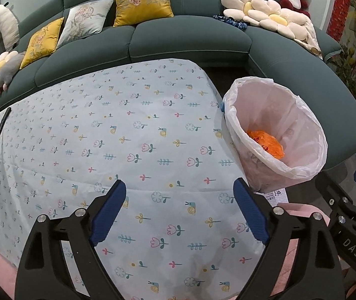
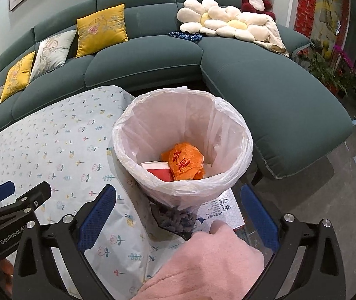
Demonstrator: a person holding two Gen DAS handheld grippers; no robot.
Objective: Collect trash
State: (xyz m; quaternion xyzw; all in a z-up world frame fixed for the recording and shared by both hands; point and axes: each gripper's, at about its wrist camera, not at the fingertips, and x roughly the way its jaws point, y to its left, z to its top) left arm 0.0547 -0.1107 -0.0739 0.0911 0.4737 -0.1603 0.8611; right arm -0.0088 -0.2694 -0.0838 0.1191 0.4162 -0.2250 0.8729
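A bin with a white plastic liner (image 1: 302, 130) stands just off the right end of the table. Inside it lie a crumpled orange wrapper (image 1: 266, 143) and, in the right wrist view, that orange wrapper (image 2: 186, 161) beside a red and white carton (image 2: 156, 171). My right gripper (image 2: 178, 190) is open, its blue pads either side of the bin's (image 2: 153, 120) near lower wall, holding nothing. My left gripper (image 1: 179, 185) is open above the flowered tablecloth (image 1: 128, 137), empty. Each gripper shows in the other's view: the right gripper (image 1: 347, 192) and the left gripper (image 2: 21, 191).
A green sofa (image 1: 178, 37) with cushions and plush toys curves round the table's far and right sides. Two dark remotes (image 1: 3, 122) lie at the table's left end. A printed paper (image 2: 220, 210), a dark fuzzy object (image 2: 175, 221) and pink plush fabric (image 2: 202, 262) sit below the bin.
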